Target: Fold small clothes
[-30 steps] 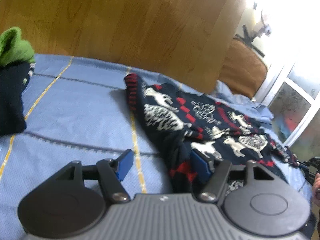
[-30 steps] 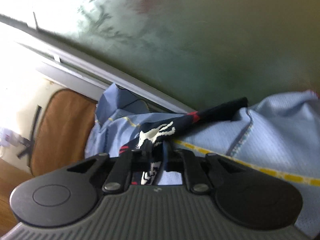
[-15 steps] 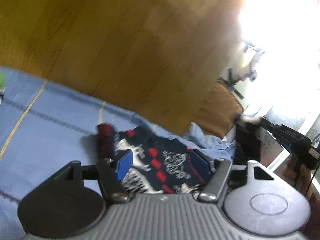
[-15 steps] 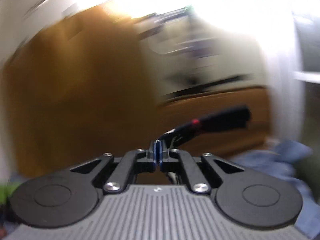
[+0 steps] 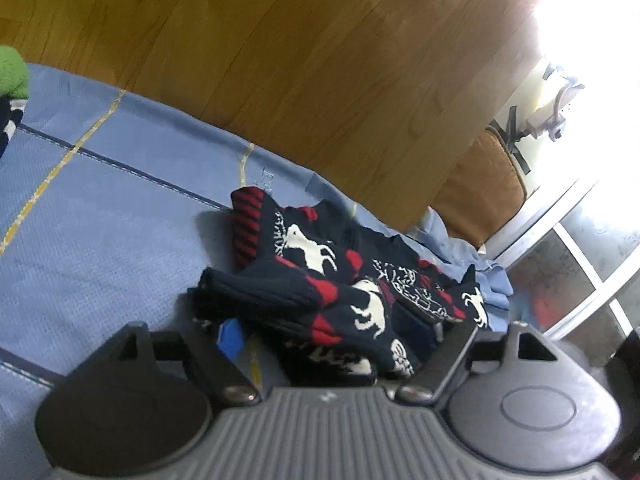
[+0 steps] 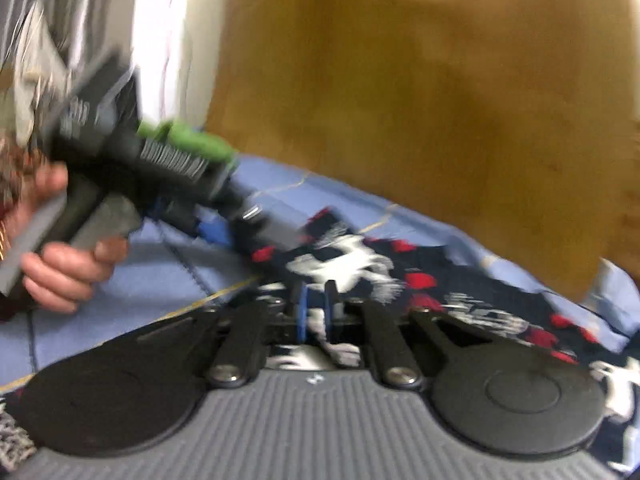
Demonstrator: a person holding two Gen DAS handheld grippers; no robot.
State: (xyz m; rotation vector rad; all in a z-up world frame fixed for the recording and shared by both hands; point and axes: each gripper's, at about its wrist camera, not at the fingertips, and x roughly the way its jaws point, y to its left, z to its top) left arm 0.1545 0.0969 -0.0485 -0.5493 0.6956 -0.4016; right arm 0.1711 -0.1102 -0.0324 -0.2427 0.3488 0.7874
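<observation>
The navy knitted sweater with white reindeer and red diamond motifs [image 5: 340,300] is now seen bunched in a double layer on the light blue quilted bedcover with yellow stitching [image 5: 100,216], whereas a second ago it was spread flat along that cover. One side has been carried across by the right gripper [image 6: 316,312] and laid over the body of the sweater, near its red-striped ribbed cuff [image 5: 248,228]. The jaws of the right gripper have just been opening and stand slightly apart; a strip of the sweater is seen between them, but whether the pads press on it cannot be told through the blur. The jaws of the left gripper [image 5: 344,340] have just been opening too and stand wide, with the folded edge lying between them unpinched. One fold is judged complete; the layers are uneven, so flattening is probably required.
</observation>
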